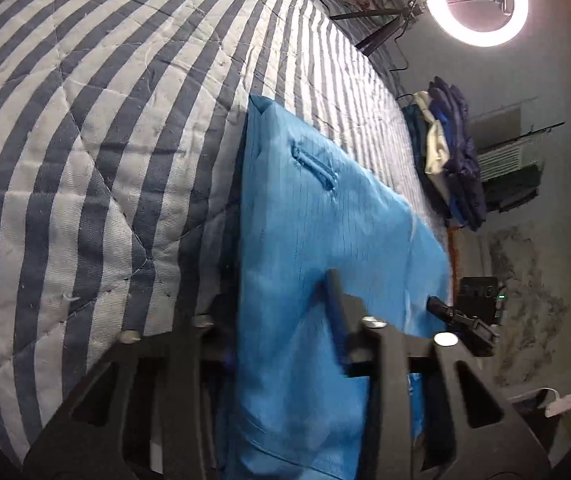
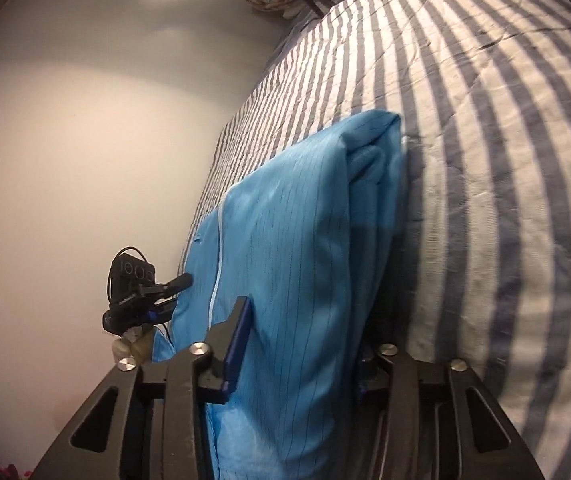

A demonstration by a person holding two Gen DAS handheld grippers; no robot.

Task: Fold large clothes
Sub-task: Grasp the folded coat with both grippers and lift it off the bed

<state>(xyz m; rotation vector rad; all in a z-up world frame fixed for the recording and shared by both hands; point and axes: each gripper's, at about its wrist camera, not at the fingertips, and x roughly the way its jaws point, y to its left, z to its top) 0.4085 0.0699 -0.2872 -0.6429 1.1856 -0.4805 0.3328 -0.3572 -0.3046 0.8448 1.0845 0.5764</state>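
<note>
1. On the striped quilt [image 1: 85, 160] of the bed lies our folded blue garment [image 1: 325, 220], its layered edge showing in the right wrist view [image 2: 305, 240].
2. Our left gripper [image 1: 281, 312] has its jaws clamped on the garment's near edge.
3. Our right gripper [image 2: 313, 328] likewise has its jaws clamped on the garment's thick fold.
4. Far right, a ring light [image 1: 476, 2] glows above a stack of folded clothes [image 1: 445, 152].
</note>
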